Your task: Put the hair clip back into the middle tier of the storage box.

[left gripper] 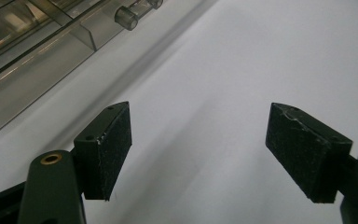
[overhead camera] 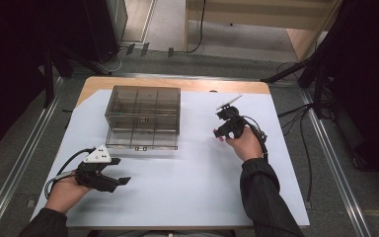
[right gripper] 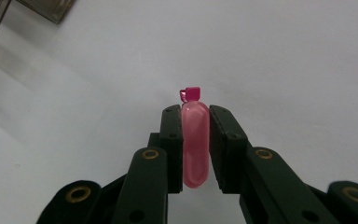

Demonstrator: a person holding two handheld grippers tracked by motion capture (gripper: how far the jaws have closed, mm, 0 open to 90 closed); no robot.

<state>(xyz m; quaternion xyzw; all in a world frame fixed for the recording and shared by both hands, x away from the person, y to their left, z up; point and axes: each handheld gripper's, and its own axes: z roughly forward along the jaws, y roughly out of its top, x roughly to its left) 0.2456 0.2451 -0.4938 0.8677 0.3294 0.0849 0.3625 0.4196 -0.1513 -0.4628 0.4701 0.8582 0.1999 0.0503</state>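
Observation:
A small pink translucent capsule-shaped piece (right gripper: 195, 140) with a darker pink cap sits pinched between the pads of my right gripper (right gripper: 195, 109), which is shut on it. From above, that right gripper (overhead camera: 217, 133) hovers over the white sheet to the right of a smoky clear compartment box (overhead camera: 143, 116), with a speck of the pink piece (overhead camera: 221, 139) at its tip. My left gripper (overhead camera: 124, 181) rests low near the front left of the table, its jaws wide apart with nothing between them. In the left gripper view its pads (left gripper: 109, 144) frame bare sheet, and the box's front edge (left gripper: 51, 51) lies up left.
A white sheet (overhead camera: 187, 182) covers most of the wooden table (overhead camera: 177, 84). Metal rails run along both sides of the table. Cables trail from the right gripper toward black stands at the right. The box's lid is down, its front latch (overhead camera: 140, 147) facing me.

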